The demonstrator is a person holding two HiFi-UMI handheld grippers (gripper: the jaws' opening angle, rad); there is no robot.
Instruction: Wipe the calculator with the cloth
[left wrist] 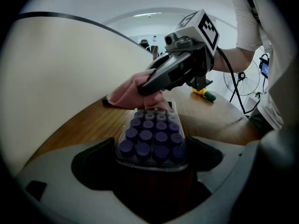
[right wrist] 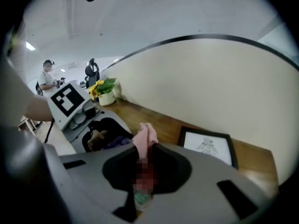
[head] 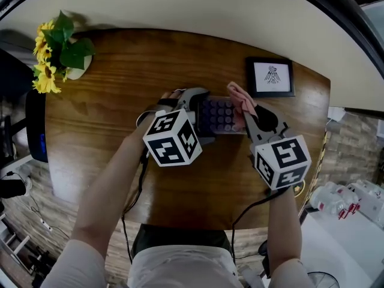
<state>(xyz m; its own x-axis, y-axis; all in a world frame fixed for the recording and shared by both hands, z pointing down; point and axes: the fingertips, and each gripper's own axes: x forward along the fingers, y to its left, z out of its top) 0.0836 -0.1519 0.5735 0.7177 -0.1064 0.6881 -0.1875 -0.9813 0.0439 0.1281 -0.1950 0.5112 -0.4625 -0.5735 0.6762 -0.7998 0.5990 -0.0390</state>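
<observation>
Gripping the purple-keyed calculator [head: 220,116] by one end on the wooden table [head: 108,101], the left gripper [left wrist: 152,164] presses both jaws against its sides. The right gripper [right wrist: 141,169] pinches the pink cloth [right wrist: 145,136] tight, the cloth resting on the calculator's other end.

The left claw [left wrist: 152,168] had its jaws closed against the sides of the calculator [left wrist: 152,141], gripping its near end. The calculator lay flat on the wooden counter [left wrist: 219,120], purple keys facing up under a clear casing. At its far end the right claw [left wrist: 145,89], marker cube [left wrist: 198,27] on top, pinched a pink cloth [left wrist: 127,96] that touched the top row of keys. A yellow and green tool [left wrist: 204,94] lay on the counter beyond. A forearm [left wrist: 233,59] extended behind the right claw.
</observation>
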